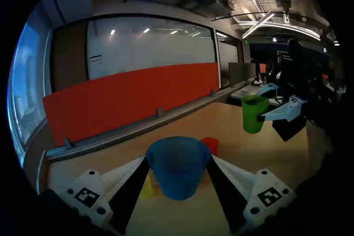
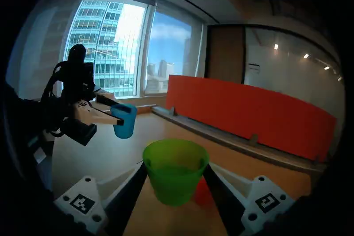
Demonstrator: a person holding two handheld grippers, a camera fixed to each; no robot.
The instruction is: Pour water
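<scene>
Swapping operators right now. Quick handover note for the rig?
Left tongs: shut on the blue cup, upright, held above the table.
Right tongs: shut on the green cup, upright, also held up.
The cups are apart. A red cup stands on the table; a yellow thing sits under the left tongs.
Done: both cups gripped and raised.
Left: bring the cups together and pour. Neither is tipped; contents unreadable.
</scene>
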